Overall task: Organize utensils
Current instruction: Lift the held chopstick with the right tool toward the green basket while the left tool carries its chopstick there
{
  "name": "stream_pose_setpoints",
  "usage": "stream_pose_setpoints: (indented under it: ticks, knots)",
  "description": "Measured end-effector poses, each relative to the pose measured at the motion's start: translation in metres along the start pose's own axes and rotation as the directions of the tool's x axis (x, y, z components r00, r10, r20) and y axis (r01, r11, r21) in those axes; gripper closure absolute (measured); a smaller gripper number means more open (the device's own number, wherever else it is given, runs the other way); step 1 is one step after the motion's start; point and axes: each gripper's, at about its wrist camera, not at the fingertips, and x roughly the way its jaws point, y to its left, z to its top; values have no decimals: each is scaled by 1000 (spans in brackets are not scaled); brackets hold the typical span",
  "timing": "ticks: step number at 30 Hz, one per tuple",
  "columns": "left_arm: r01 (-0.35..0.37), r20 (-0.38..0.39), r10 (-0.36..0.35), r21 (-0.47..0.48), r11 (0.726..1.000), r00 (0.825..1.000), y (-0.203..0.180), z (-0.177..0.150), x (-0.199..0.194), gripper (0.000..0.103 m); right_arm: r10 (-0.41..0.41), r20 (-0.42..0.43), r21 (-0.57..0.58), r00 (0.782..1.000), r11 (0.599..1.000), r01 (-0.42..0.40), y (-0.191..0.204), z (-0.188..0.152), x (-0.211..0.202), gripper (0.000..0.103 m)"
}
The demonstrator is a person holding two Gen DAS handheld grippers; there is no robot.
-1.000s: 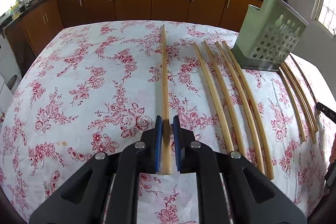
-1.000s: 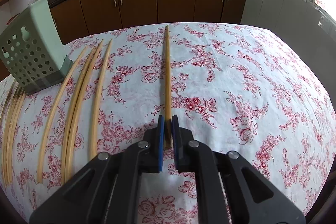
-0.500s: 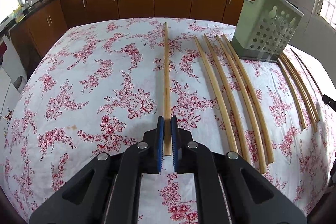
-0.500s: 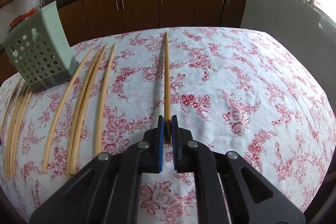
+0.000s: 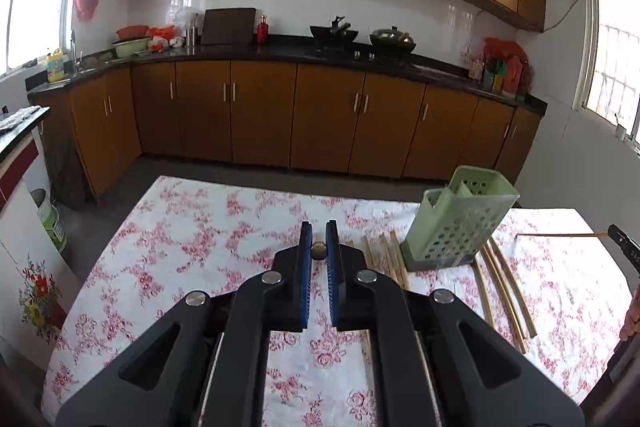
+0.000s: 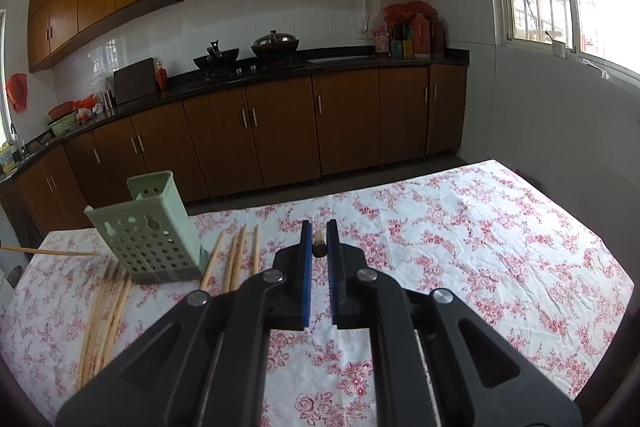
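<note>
The chopstick [image 5: 319, 250] in your left tongs [image 5: 319, 241] is clamped end-on between the blue pads, above the desk [image 5: 192, 231], left of the green holder [image 5: 456, 223]. Your right tongs [image 6: 319, 239] are clamped on another chopstick [image 6: 319, 247], right of the holder [image 6: 154, 231]. Loose chopsticks [image 6: 236, 255] lie on the desk on both sides of the holder's base.

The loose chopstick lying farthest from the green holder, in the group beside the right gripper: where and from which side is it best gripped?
Grip that chopstick on its shaft from straight above, jaws across its width. It lies flat on the tablecloth, thin, with neighbours close on the holder side only. Its near end is hidden.
</note>
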Motion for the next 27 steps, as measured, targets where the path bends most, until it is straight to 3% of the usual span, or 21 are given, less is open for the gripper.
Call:
stream_pose_setpoints:
  ticks: [5,12,18,22,27]
  knots:
    - [-17,49,17,-2,1000,999,-1,26,-3,96,9,34,12,999,1000,-10,1,17,-3,95]
    - [-50,60,50,-3,999,997,-2,42,4,96,27,53,3,998,1000,-27,7,41,3,95]
    - [-14,124,15,-7,1000,992,-10,73,-13,96,76,112,-6,991,997,-75,21,83,-7,95]
    - [30,186,-31,8,1000,982,-26,100,-32,96,136,176,5,975,990,-139,32,119,-26,95]
    - [97,252,-101,27,995,963,-50,128,-51,96,220,275,26,936,971,-236,42,158,-56,95]
